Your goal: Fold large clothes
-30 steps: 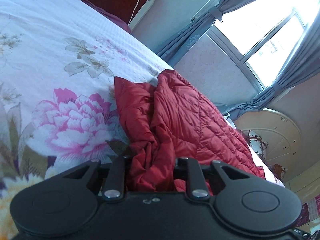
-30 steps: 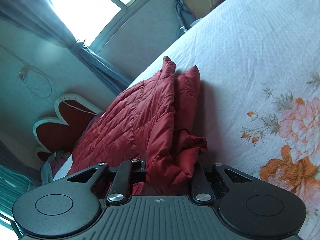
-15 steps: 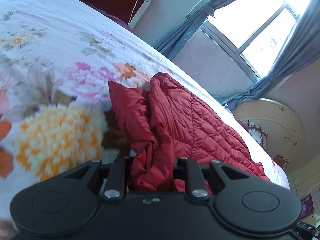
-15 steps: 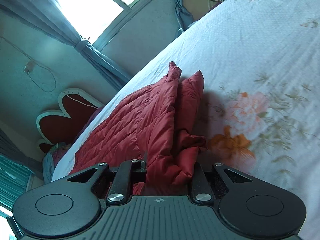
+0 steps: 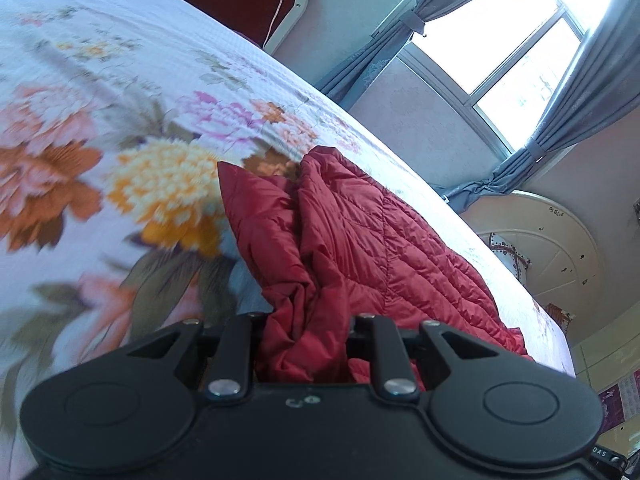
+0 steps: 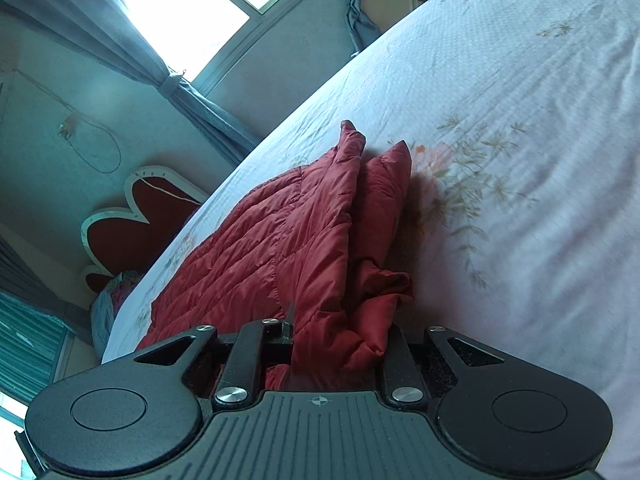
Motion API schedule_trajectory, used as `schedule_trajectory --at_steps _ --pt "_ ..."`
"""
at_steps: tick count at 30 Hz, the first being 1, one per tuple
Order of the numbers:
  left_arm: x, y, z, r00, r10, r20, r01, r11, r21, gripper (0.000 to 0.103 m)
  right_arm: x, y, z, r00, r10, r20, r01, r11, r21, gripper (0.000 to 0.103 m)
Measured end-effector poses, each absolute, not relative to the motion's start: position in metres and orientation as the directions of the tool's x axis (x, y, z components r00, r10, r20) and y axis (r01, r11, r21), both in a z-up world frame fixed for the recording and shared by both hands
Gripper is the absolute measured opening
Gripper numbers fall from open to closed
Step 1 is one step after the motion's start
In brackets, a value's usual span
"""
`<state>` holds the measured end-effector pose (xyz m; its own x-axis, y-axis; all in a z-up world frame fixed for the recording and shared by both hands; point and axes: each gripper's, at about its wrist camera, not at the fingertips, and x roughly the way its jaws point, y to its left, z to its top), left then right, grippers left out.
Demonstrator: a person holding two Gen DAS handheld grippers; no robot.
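— What fills your screens right now?

— Biggest thing is the bed (image 5: 120,80), covered in a white sheet printed with large pink, orange and yellow flowers; the print on the near side of my left feed is blurred. Behind it I see a pale wall, a bright window (image 5: 500,40) with grey-blue curtains (image 5: 560,132) tied back, and a red heart-shaped headboard (image 6: 132,224) with a white rim.

— And the garment?

— The red quilted jacket (image 5: 360,240) lies bunched on the sheet, running from both tools away toward the far edge of the bed. On my right feed it (image 6: 272,248) is doubled over, with two pointed corners standing up at the far end.

— How are your tongs?

— My left gripper (image 5: 304,344) is clamped on a crumpled wad of the jacket's red fabric, which fills the gap between its fingers. My right gripper (image 6: 336,352) is likewise closed on a thick fold of the same jacket, cloth bulging out between the black fingers (image 6: 400,360).
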<state>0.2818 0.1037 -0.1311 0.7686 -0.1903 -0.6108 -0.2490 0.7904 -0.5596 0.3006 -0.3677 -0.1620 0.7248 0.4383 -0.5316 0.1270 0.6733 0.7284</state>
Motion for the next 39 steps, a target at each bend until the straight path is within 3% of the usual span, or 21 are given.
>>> schedule_trajectory --at_steps 16,21,22,25,28,29,30,32,33,34,37,39 --pt "0.196 0.102 -0.152 0.768 -0.187 -0.613 -0.268 0.775 -0.572 0.02 0.234 -0.38 -0.177 0.685 0.466 -0.561 0.131 0.678 0.723 0.017" --pt "0.196 0.104 -0.167 0.768 -0.193 -0.61 -0.272 0.764 -0.585 0.031 0.238 -0.378 -0.194 0.672 0.458 -0.582 0.179 0.662 0.728 0.018" --pt "0.195 0.106 -0.169 0.769 -0.198 -0.608 -0.277 0.754 -0.596 0.032 0.237 -0.38 -0.194 0.673 0.457 -0.581 0.182 0.66 0.729 0.022" --pt "0.192 0.114 -0.171 0.783 -0.238 -0.575 -0.26 0.715 -0.649 0.047 0.223 -0.385 -0.183 0.702 0.374 -0.606 0.211 0.703 0.679 0.071" --pt "0.181 0.119 -0.166 0.788 -0.258 -0.558 -0.26 0.682 -0.683 0.064 0.199 -0.396 -0.167 0.737 0.241 -0.631 0.264 0.757 0.597 0.073" --pt "0.174 0.12 -0.164 0.793 -0.251 -0.555 -0.262 0.682 -0.683 0.075 0.189 -0.401 -0.16 0.757 0.208 -0.619 0.277 0.756 0.592 0.072" --pt "0.165 0.12 -0.161 0.799 -0.232 -0.555 -0.27 0.686 -0.676 0.079 0.178 -0.404 -0.153 0.777 0.176 -0.604 0.287 0.756 0.589 0.067" --pt "0.149 0.121 -0.158 0.801 -0.208 -0.562 -0.284 0.695 -0.661 0.078 0.163 -0.402 -0.138 0.792 0.137 -0.595 0.287 0.777 0.56 0.034" --pt "0.142 0.122 -0.16 0.804 -0.207 -0.558 -0.286 0.688 -0.667 0.075 0.158 -0.398 -0.132 0.798 0.138 -0.586 0.272 0.786 0.556 0.026" --pt "0.136 0.122 -0.163 0.807 -0.216 -0.549 -0.286 0.672 -0.684 0.074 0.158 -0.392 -0.127 0.801 0.164 -0.575 0.242 0.791 0.562 0.008" --pt "0.139 0.12 -0.168 0.81 -0.257 -0.528 -0.252 0.66 -0.708 0.074 0.168 -0.352 -0.113 0.78 0.254 -0.571 0.136 0.822 0.552 0.004" --pt "0.15 0.119 -0.169 0.81 -0.291 -0.51 -0.237 0.633 -0.737 0.066 0.178 -0.315 -0.106 0.762 0.323 -0.561 0.041 0.841 0.539 0.004"
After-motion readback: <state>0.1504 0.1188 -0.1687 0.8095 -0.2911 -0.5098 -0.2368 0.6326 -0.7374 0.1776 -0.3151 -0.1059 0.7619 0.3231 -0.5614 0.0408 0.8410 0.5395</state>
